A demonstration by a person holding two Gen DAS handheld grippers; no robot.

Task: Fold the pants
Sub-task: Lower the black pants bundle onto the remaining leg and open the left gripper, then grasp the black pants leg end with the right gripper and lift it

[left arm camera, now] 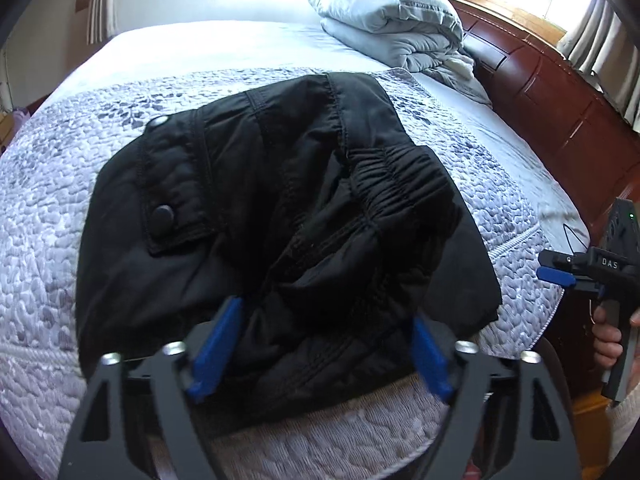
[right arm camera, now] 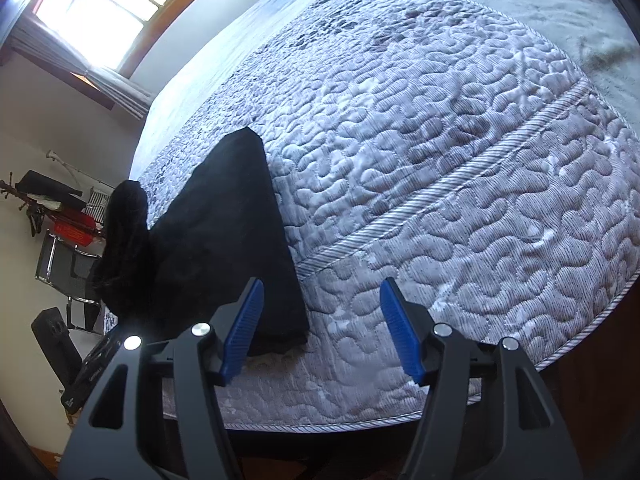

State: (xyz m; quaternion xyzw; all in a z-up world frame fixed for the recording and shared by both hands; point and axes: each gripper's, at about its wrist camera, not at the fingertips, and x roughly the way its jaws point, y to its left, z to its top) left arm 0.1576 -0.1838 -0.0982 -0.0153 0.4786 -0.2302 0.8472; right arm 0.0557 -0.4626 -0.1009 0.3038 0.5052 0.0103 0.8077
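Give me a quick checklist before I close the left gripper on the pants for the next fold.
1. Left gripper open: ok, its blue fingers stand wide apart.
2. Fabric between those fingers: ok, the near edge of the black pants fills the gap.
3. Right gripper free: ok, open with nothing in it, over the quilt beside the pants' edge.
4. Pants fully on the bed: ok on the near side; the far side cannot be seen.
5. Pants flat: not ok, the elastic waistband is bunched and the top layer is rumpled.
6. Room to fold: ok, the folded blanket sits far back by the headboard.
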